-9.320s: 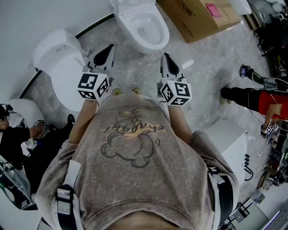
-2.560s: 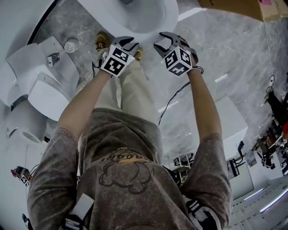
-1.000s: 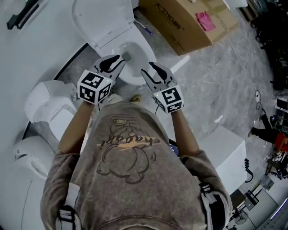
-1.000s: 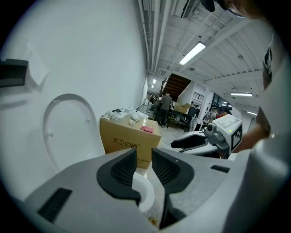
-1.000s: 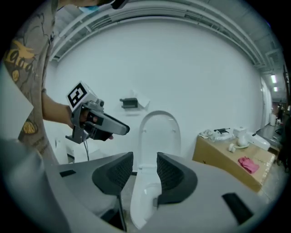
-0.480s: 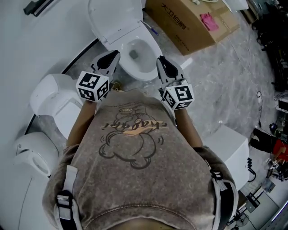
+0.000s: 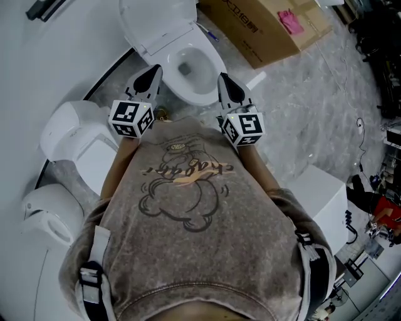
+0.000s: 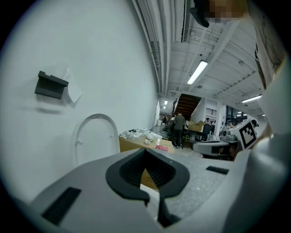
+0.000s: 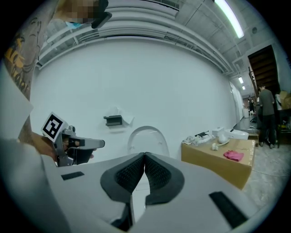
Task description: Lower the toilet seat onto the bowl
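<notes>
The white toilet (image 7: 195, 63) stands ahead of me, its bowl open at the top. An oval white lid or seat (image 7: 156, 25) stands upright against the wall; it also shows in the left gripper view (image 8: 94, 136) and the right gripper view (image 9: 146, 136). My left gripper (image 7: 154, 70) hangs at the bowl's near left and my right gripper (image 7: 223, 79) at its near right, neither touching it. Both have just been closing and are shut, with nothing between the jaws (image 8: 145, 151) (image 9: 144, 155).
A cardboard box (image 7: 263, 25) with a pink cloth (image 7: 290, 19) lies right of the toilet. Other white toilets (image 7: 78, 138) stand at my left. A dark paper holder (image 9: 113, 120) hangs on the wall. People stand far off to the right (image 9: 266, 116).
Both grippers have drawn back from over the bowl to its near sides and spread apart. Their jaws have closed on nothing.
</notes>
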Demonstrator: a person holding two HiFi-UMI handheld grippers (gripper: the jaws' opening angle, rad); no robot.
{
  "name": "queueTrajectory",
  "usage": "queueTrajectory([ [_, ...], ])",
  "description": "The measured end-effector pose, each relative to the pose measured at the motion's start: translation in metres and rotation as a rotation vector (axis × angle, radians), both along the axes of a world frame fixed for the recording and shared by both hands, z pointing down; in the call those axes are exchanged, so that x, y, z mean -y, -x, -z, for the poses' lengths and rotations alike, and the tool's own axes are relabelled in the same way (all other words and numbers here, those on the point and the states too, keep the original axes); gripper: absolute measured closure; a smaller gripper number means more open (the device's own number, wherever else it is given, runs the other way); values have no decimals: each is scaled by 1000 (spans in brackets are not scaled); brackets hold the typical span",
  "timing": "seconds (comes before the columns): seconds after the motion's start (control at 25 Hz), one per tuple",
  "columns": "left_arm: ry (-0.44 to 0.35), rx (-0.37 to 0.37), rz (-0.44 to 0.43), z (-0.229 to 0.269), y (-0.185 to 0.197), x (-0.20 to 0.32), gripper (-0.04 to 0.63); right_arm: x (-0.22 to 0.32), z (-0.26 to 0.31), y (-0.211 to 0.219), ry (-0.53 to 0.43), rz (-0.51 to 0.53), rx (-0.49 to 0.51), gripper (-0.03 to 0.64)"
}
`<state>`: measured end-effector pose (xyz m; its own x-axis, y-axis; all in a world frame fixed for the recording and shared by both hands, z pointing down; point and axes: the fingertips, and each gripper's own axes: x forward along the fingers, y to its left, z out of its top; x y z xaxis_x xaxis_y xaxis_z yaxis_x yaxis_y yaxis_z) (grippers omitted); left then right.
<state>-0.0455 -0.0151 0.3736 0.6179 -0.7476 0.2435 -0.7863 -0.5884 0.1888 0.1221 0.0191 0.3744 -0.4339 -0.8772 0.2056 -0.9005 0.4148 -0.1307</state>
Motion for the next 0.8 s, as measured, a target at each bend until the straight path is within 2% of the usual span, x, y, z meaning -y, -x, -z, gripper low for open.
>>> queueTrajectory([
  [0.8,41,-8,26,-7,14,10,584,12,-3,2,27,-12,-3,591],
])
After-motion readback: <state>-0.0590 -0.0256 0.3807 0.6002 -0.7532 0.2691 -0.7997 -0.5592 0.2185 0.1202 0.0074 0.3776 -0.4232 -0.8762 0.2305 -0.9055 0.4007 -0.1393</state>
